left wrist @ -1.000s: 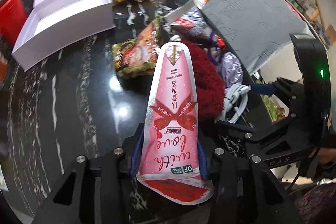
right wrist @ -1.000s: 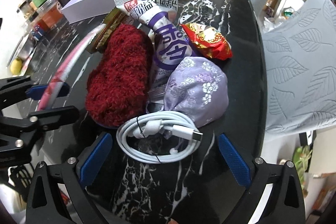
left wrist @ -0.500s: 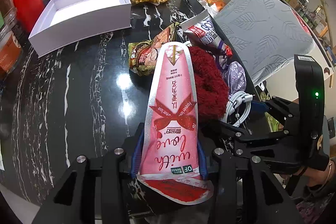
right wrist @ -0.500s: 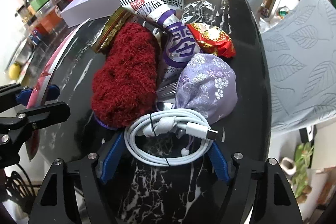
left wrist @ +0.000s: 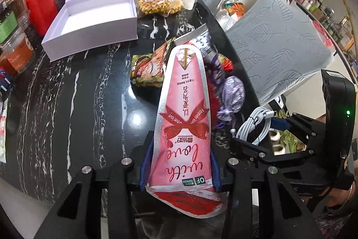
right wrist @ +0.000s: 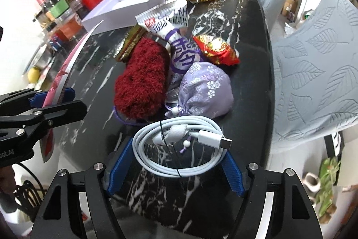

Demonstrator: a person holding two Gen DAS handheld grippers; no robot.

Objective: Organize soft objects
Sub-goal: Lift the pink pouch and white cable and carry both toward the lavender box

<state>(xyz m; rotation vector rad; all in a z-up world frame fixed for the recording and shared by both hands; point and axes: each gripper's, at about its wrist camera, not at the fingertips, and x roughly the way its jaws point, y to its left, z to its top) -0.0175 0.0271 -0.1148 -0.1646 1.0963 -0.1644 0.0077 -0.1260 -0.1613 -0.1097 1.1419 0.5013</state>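
Left tool (left wrist: 179, 168): closed on the wide lower end of the pink pouch (left wrist: 183, 118); the pouch stands up and forward from the blue pads, raised above the black marble table (left wrist: 73, 104).
Right tool (right wrist: 174, 168): pads drawn in against both sides of the white cable coil (right wrist: 179, 149); in the left view the coil appears lifted off the table.
Pile: red fuzzy bundle (right wrist: 143, 77), lilac drawstring pouch (right wrist: 205, 91), purple-and-white snack bag (right wrist: 172, 37) and red foil packet (right wrist: 217, 50) crowded together, touching, near the table's right edge.
Likely destination: open white box (left wrist: 96, 21), far left on the table; it looks empty; a judgement, not a certainty.
Handling, pouch: thin, light, glossy film; likely to flop or slide; hold is best at the sealed bottom edge, as now.
Handling, cable: light and springy; the tie at 1 point keeps the loops together; gripping across the bundled part should stop it uncoiling.
Risk: the lilac pouch's cord and bead (right wrist: 186, 143) lie over the coil and may snag.
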